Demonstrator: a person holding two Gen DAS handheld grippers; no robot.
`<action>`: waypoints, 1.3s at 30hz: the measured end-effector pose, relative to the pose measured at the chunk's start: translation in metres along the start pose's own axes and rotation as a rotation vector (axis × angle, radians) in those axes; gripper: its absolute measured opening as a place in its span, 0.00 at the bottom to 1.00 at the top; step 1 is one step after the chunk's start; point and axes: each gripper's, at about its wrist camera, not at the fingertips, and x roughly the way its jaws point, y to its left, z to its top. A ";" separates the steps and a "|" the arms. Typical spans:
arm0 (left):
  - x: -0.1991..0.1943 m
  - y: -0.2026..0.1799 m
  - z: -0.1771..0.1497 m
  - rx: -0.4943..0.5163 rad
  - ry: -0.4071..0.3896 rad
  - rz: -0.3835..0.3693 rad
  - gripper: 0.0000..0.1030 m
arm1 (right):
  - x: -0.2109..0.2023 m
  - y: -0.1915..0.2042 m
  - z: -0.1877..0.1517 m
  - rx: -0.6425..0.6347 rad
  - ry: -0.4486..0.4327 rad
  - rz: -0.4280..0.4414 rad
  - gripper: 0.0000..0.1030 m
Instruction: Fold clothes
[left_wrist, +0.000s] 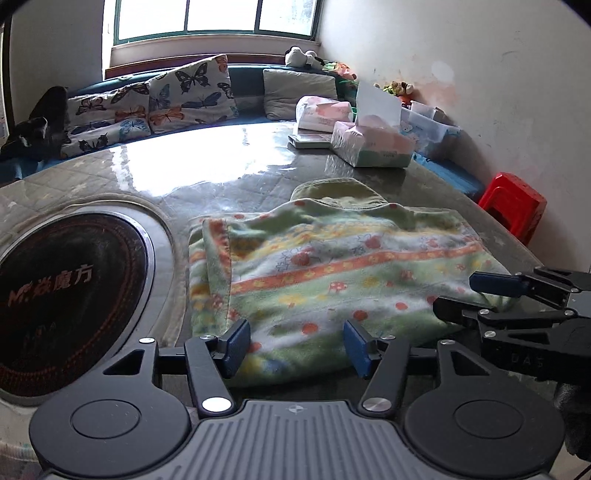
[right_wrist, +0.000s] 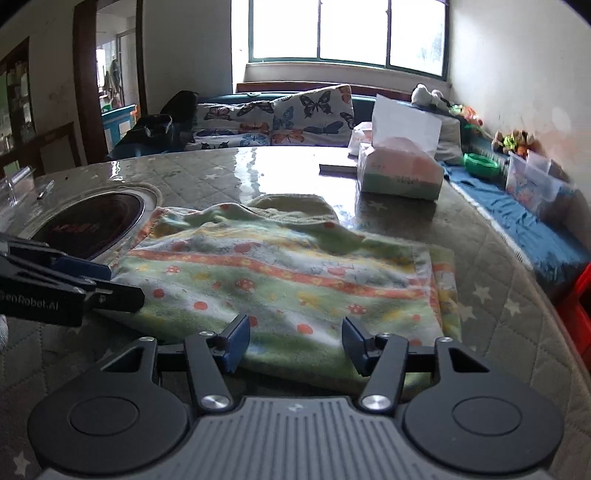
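Your folded fleece garment (left_wrist: 332, 273), green with orange stripes and mushroom print, lies on the quilted table (left_wrist: 221, 184) just right of the round induction cooktop (left_wrist: 66, 295). Your left gripper (left_wrist: 295, 345) is released, fingers spread at the garment's near edge. Your right gripper (right_wrist: 295, 345) is released too, same edge. 2 tissue packs (left_wrist: 373, 142) sit beyond the garment

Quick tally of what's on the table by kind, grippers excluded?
Clothes: 1, the green patterned garment
Tissue packs: 2, near one, far one
Flat grey book-like item: 1
Built-in round cooktop: 1
Clear stand at the far left edge: 1
Total: 6
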 end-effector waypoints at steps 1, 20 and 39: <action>0.000 -0.001 0.000 0.000 -0.002 0.003 0.59 | -0.001 -0.001 0.000 0.007 -0.003 -0.003 0.55; -0.029 -0.013 -0.003 0.004 -0.030 -0.020 1.00 | -0.031 0.002 -0.007 0.064 -0.058 -0.058 0.99; -0.051 -0.013 -0.018 0.000 -0.012 -0.010 1.00 | -0.058 0.014 -0.019 0.104 -0.105 -0.126 1.00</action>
